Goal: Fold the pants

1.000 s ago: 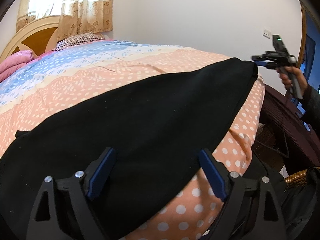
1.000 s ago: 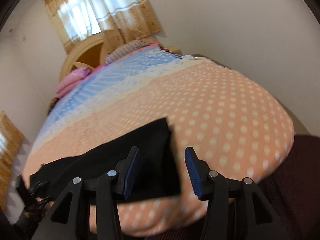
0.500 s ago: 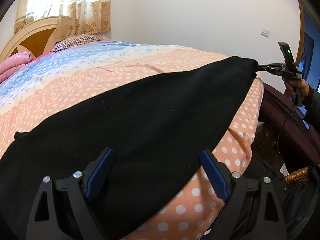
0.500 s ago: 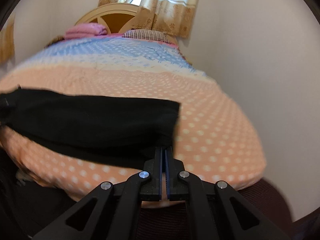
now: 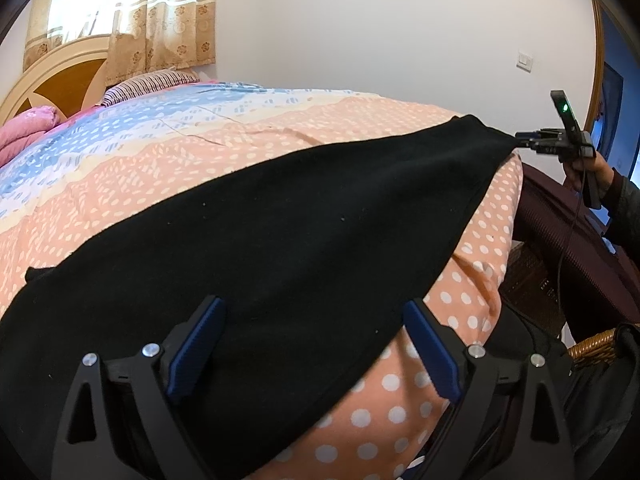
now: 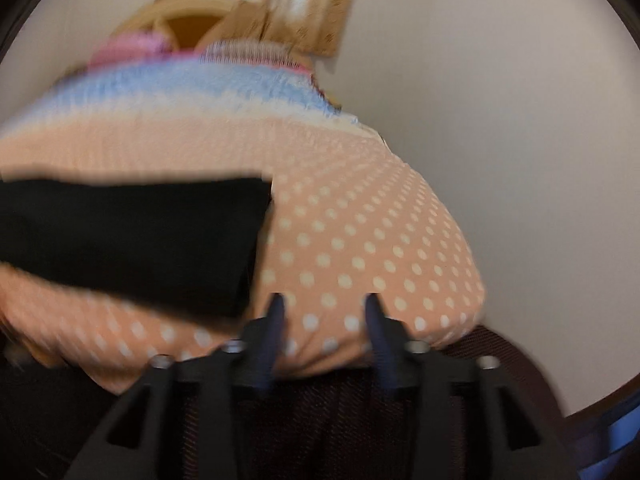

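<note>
The black, matte, soft-knit pair of pants [image 5: 280, 240] lies spread flat across the near part of the bed, one long dark panel running from the left tongs' side to a far corner at the bed's right edge; in the right wrist view its squared end [image 6: 132, 240] sits just left of the right tongs. It looks light and limp, with no stiffness of its own, so it should drape and sag wherever it is lifted and will likely cling a little to the cover instead of sliding. A pinch at a corner or along a hemmed edge seems the surest hold, one corner per hand, since a grip mid-panel would only bunch it. A few pale lint specks dot the cloth. The left tongs [image 5: 312, 344] stand wide open over the near edge, blue ribbed pads clear of the fabric. The right tongs [image 6: 324, 312] are opening, nothing between the pads, only spotted cover behind them; that view is blurred. Beneath lies a quilted bed cover [image 5: 472, 276], peach with white dots, banded blue and cream further back, then a striped pillow [image 5: 152, 84], a pink folded blanket [image 5: 28, 128], a curved wooden headboard [image 5: 60, 76] and patterned tan curtains [image 5: 160, 20].
</note>
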The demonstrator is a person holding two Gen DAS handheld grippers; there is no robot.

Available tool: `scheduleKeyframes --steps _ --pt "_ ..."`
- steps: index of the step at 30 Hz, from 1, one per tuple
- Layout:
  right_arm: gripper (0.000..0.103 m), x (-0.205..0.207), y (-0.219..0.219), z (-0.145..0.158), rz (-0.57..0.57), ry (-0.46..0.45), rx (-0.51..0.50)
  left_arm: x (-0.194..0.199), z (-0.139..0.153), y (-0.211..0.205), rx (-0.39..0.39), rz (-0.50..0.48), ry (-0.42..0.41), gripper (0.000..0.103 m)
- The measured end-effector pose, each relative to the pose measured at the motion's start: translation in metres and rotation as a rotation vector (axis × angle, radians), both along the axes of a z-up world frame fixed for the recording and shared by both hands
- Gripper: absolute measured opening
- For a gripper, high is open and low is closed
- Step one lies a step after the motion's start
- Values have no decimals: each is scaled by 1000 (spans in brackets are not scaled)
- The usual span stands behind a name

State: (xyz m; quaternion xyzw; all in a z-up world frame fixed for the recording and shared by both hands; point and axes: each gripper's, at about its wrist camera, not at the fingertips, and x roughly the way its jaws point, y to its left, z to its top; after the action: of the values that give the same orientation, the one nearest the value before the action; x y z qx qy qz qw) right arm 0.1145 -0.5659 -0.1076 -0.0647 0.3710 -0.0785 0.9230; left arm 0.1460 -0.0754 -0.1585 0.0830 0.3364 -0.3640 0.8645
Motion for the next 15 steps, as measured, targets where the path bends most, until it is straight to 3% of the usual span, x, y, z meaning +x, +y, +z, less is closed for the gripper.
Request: scheduleKeyframes --steps 5,9,10,12,15 --pt "48 38 -6 15 20 -22 266 0 3 4 -29 15 4 94" --pt "48 76 -8 4 -11 12 383 -4 9 19 -66 52 -8 94" --pt "37 85 -9 -3 -31 33 400 -3 8 22 -65 56 -3 94" --pt "2 95 -5 -9 -31 59 403 -1 2 30 -66 60 14 94" --pt "2 100 0 -2 -39 32 365 -2 1 35 -80 56 19 94"
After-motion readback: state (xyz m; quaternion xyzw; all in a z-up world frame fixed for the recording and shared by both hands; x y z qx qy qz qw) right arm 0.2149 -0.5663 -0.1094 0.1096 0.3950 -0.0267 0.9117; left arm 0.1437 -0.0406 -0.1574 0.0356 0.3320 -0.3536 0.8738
